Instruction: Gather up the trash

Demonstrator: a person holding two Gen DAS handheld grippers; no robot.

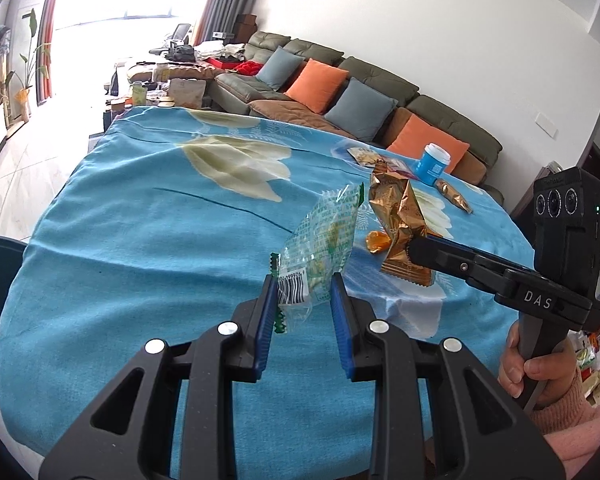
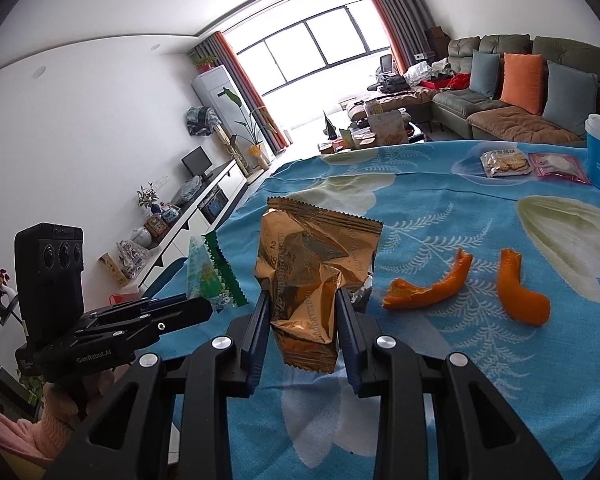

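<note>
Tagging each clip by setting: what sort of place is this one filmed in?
Most likely a home living room. A long grey-green sectional sofa with orange and blue cushions lines one wall, a low white TV cabinet lines the other, and a table under a blue floral cloth stands in front.

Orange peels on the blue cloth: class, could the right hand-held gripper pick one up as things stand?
Probably not yet. The right hand-held gripper is shut on a gold wrapper, so its jaws are occupied. The orange peels lie uncovered on the cloth, just right of it.
</note>
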